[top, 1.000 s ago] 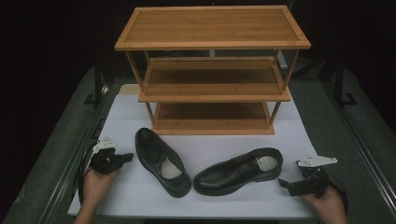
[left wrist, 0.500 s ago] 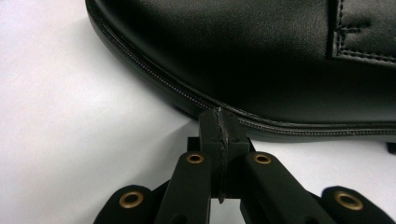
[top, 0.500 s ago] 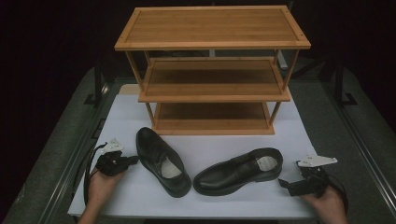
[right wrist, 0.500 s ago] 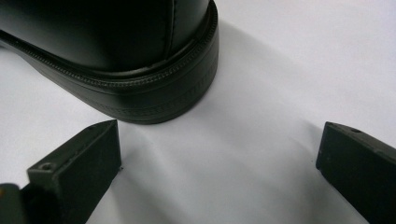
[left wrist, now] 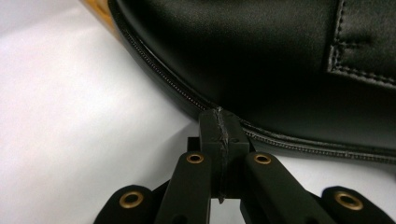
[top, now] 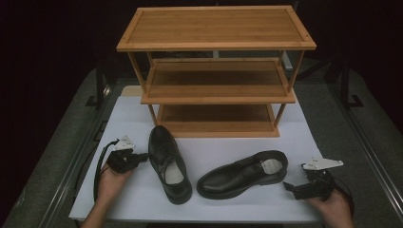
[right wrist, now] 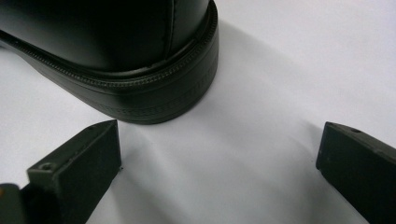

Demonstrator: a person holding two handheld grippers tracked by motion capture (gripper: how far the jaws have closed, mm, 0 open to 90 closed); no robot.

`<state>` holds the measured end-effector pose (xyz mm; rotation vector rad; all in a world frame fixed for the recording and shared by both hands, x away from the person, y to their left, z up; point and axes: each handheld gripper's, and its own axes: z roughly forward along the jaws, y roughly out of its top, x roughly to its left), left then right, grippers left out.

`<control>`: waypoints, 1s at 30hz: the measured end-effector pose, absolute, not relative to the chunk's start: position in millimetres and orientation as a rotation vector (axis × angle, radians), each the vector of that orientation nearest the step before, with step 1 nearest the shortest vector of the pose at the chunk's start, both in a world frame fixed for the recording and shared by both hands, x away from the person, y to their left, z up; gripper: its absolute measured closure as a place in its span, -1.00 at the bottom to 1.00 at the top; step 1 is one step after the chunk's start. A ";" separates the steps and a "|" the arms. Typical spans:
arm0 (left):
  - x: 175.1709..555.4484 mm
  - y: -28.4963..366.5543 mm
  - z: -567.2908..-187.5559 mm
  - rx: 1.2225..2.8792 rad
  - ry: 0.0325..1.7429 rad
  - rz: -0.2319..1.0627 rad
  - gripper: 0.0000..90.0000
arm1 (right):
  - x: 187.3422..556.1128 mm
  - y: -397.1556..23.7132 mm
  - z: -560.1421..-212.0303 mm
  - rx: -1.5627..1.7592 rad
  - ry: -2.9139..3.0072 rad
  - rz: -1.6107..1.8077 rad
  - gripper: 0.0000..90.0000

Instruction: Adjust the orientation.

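Two black leather dress shoes lie on a smooth white sheet (top: 142, 118) that covers the middle of the tabletop. The left shoe (top: 168, 164) has a rounded, polished toe aimed toward the far edge, a pale insole showing in its opening, and its heel toward the near edge. The right shoe (top: 244, 173) lies crosswise, toe toward the left shoe and heel toward the right edge, with a light oval label on its insole. Both have a stitched welt running round a dark, finely ribbed sole edge, plain in the gripper views.

Behind them, toward the far edge, stands a bamboo rack (top: 216, 28) with three flat slatted shelves, raised rims and slim square posts, warm honey in colour.

The left gripper (top: 142, 156), matte black plastic with brass rivets at its links, sits just beside the left shoe's outer side near the near-left corner of the sheet; its jaws are pressed together with nothing between them, their tip right at the shoe's welt (left wrist: 187, 95); whether it touches I cannot tell.

The right gripper (top: 288, 186) rests near the near-right corner, just behind the right shoe's heel (right wrist: 154, 60). Its blocky jaws stand wide apart over bare sheet, holding nothing.
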<state>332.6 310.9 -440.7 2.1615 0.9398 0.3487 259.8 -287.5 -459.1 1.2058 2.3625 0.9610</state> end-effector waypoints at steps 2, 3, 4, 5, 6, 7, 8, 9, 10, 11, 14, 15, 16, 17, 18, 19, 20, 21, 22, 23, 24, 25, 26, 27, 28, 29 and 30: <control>334.5 309.5 -441.1 2.159 0.935 0.341 1.00 | 259.8 -287.5 -459.1 1.206 2.362 0.961 -1.00; 335.5 308.7 -441.0 2.160 0.933 0.336 1.00 | 259.8 -287.4 -459.2 1.206 2.361 0.963 -1.00; 336.6 307.7 -440.9 2.163 0.927 0.335 1.00 | 259.8 -287.4 -459.2 1.206 2.361 0.963 -1.00; 337.6 306.2 -441.0 2.163 0.925 0.336 1.00 | 259.8 -287.4 -459.2 1.206 2.361 0.963 -1.00; 338.9 304.2 -441.2 2.162 0.921 0.334 1.00 | 259.8 -287.4 -459.2 1.206 2.361 0.963 -1.00; 340.2 302.5 -441.0 2.167 0.914 0.332 1.00 | 259.8 -287.4 -459.2 1.206 2.361 0.963 -1.00; 341.4 300.7 -440.7 2.172 0.907 0.331 1.00 | 259.8 -287.4 -459.2 1.207 2.361 0.963 -1.00; 342.3 299.0 -440.7 2.171 0.904 0.328 1.00 | 259.8 -287.4 -459.2 1.207 2.361 0.963 -1.00; 343.5 296.8 -440.7 2.171 0.898 0.327 1.00 | 259.8 -287.4 -459.2 1.207 2.361 0.963 -1.00; 344.7 294.5 -440.7 2.174 0.891 0.324 1.00 | 259.8 -287.4 -459.2 1.207 2.361 0.963 -1.00; 346.8 287.7 -441.4 2.164 0.872 0.318 1.00 | 259.8 -287.4 -459.2 1.206 2.361 0.963 -1.00; 346.8 286.8 -441.3 2.166 0.868 0.316 1.00 | 259.8 -287.4 -459.3 1.206 2.361 0.963 -1.00; 346.4 285.6 -440.6 2.173 0.867 0.319 1.00 | 259.8 -287.5 -459.3 1.206 2.361 0.964 -1.00; 346.4 285.5 -440.4 2.175 0.867 0.319 1.00 | 259.8 -287.4 -459.3 1.206 2.361 0.963 -1.00; 346.4 285.3 -440.1 2.175 0.866 0.317 1.00 | 259.8 -287.4 -459.3 1.206 2.361 0.963 -1.00; 346.3 285.1 -440.1 2.173 0.863 0.315 1.00 | 259.8 -287.4 -459.3 1.206 2.361 0.964 -1.00; 346.2 284.5 -440.3 2.168 0.862 0.313 1.00 | 259.8 -287.4 -459.3 1.206 2.361 0.963 -1.00; 346.0 283.8 -440.0 2.163 0.857 0.304 1.00 | 259.8 -287.4 -459.3 1.206 2.361 0.963 -1.00; 345.6 282.9 -439.4 2.156 0.850 0.294 1.00 | 259.8 -287.4 -459.3 1.206 2.361 0.963 -1.00; 344.9 281.1 -438.7 2.157 0.842 0.295 1.00 | 259.8 -287.4 -459.3 1.206 2.361 0.963 -1.00; 344.4 278.8 -437.9 2.169 0.833 0.306 1.00 | 259.8 -287.4 -459.3 1.206 2.361 0.963 -1.00; 344.3 276.7 -437.7 2.172 0.831 0.310 1.00 | 259.8 -287.4 -459.2 1.207 2.361 0.963 -1.00; 345.3 275.0 -438.0 2.169 0.830 0.303 1.00 | 259.8 -287.4 -459.3 1.207 2.361 0.963 -1.00; 346.3 274.1 -438.3 2.168 0.826 0.298 1.00 | 259.8 -287.4 -459.3 1.206 2.361 0.963 -1.00; 347.1 272.0 -438.7 2.165 0.823 0.297 1.00 | 259.8 -287.4 -459.2 1.208 2.361 0.963 -1.00; 347.4 269.5 -438.4 2.171 0.819 0.299 1.00 | 259.9 -287.4 -459.3 1.207 2.361 0.963 -1.00; 347.3 266.3 -438.1 2.178 0.810 0.302 1.00 | 259.8 -287.4 -459.2 1.207 2.361 0.963 -1.00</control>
